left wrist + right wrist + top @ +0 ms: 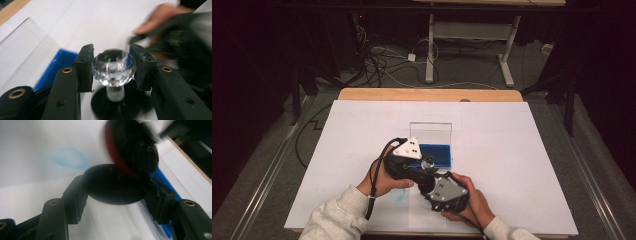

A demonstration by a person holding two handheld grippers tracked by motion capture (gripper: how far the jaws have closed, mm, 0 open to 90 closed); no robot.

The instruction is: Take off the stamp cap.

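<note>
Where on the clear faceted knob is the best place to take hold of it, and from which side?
Grip the clear faceted knob across its widest girth, from the sides, as the left gripper does: its pads flank the ball squarely. The narrow stem offers less surface, and the black disc below sits between the right gripper jaws.

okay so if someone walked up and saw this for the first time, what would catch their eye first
Probably the clear faceted knob, clamped between the left gripper jaws, with its black round base held by the right gripper. Behind the hands, a clear box with a blue bottom stands mid-table on the white sheet.
</note>
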